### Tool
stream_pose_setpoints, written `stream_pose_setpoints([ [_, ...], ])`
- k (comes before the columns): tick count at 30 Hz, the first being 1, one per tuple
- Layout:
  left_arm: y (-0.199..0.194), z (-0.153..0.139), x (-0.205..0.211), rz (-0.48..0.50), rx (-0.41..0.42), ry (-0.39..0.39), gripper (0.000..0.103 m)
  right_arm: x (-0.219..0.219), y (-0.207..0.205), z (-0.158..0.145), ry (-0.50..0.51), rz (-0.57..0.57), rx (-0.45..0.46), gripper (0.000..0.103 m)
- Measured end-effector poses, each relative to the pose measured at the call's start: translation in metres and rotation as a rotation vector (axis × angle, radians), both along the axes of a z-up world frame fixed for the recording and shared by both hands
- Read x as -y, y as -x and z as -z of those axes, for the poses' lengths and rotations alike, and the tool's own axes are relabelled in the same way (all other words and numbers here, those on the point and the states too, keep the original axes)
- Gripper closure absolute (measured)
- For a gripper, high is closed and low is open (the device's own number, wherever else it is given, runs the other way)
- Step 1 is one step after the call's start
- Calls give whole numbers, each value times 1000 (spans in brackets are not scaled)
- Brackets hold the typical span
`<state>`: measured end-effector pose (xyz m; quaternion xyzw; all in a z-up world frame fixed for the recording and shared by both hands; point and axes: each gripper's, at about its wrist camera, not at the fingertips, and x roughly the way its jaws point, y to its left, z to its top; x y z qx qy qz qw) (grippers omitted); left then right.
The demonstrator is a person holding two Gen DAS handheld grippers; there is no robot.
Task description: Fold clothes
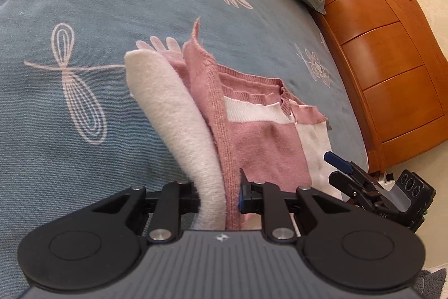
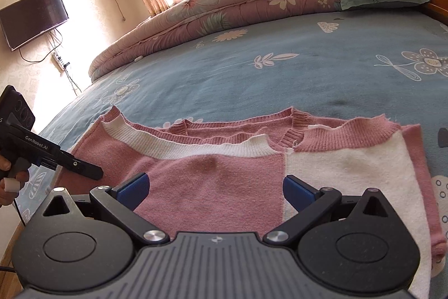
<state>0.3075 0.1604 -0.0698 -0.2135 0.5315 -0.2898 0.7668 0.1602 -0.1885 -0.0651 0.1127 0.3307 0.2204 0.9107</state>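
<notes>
Pink-and-white knitted sweater: spread flat on blue flower-print bed sheet, collar toward quilt. Left claw: clenched on lifted pink-and-white sleeve fold. Right claw: released, jaws wide, above sweater front, nothing gripped.

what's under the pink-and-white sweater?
The sweater lies on the blue flower-print bedsheet, which shows all round it. Whatever lies directly beneath the fabric is covered.
</notes>
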Motion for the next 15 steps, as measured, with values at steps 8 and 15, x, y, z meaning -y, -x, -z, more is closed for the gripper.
stream_pose_setpoints([
  [8,12,-30,27,19,36,71,85,41,23,-5,-33,67,49,0],
  [15,16,-47,71,54,36,99,85,66,37,-8,-69,102,89,0],
])
